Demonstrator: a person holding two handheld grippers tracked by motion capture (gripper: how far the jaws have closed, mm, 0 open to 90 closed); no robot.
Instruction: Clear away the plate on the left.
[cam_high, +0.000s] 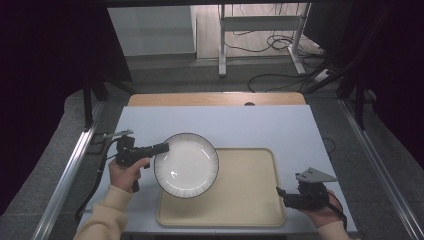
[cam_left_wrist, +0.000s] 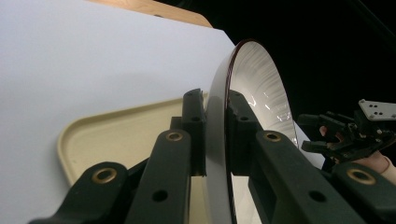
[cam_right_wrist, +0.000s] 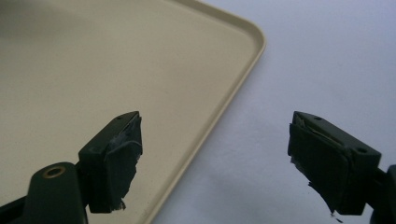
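A white plate (cam_high: 186, 164) with a dark ribbed rim hangs over the left part of a beige tray (cam_high: 245, 195). My left gripper (cam_high: 164, 147) is shut on the plate's left rim. In the left gripper view the plate (cam_left_wrist: 254, 79) stands edge-on between the two jaws, which pinch its rim, and the tray (cam_left_wrist: 116, 130) lies behind it. My right gripper (cam_high: 280, 193) is open at the tray's right front corner. In the right gripper view its jaws stand wide apart with nothing between them, above the tray's corner (cam_right_wrist: 243, 60).
A pale blue-white mat (cam_high: 240, 125) covers the table, with a strip of bare wood (cam_high: 215, 98) at the far edge. Metal rails (cam_high: 65, 175) run along both sides. Cables and a desk frame (cam_high: 260, 30) lie on the floor beyond the table.
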